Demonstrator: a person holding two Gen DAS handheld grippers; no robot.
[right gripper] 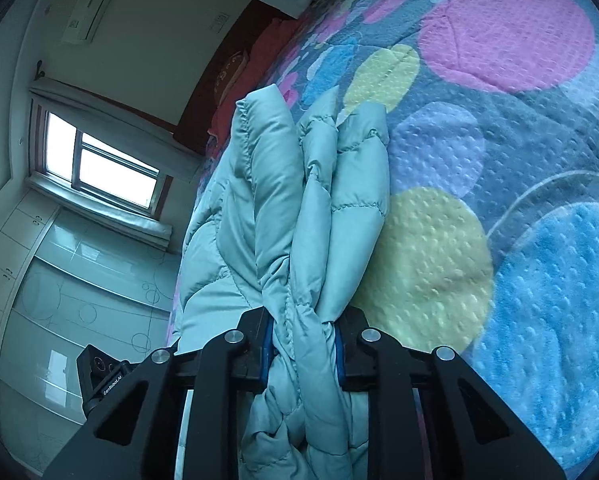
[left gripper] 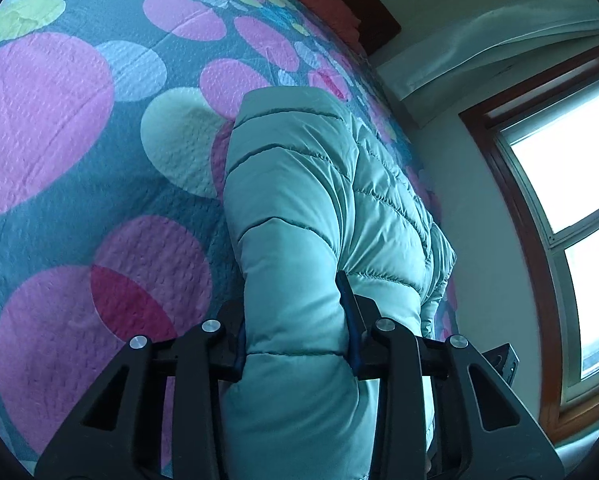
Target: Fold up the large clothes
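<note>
A pale teal quilted puffer jacket (left gripper: 307, 184) lies over a bed with a grey spread printed with coloured circles (left gripper: 59, 128). My left gripper (left gripper: 295, 332) is shut on a thick padded fold of the jacket, which bulges between the jaws. My right gripper (right gripper: 301, 348) is shut on several bunched layers of the same jacket (right gripper: 299, 200), above the bedspread (right gripper: 499, 160). The jacket stretches away from both grippers toward the bed's far edge.
A red pillow (left gripper: 327, 0) and a dark headboard (left gripper: 363, 4) are at the bed's end. A window (left gripper: 571, 208) with a brown frame, a wall air conditioner (right gripper: 91, 4) and glossy wardrobe doors (right gripper: 71, 300) stand beyond the bed. The other gripper's camera (right gripper: 99, 372) shows at lower left.
</note>
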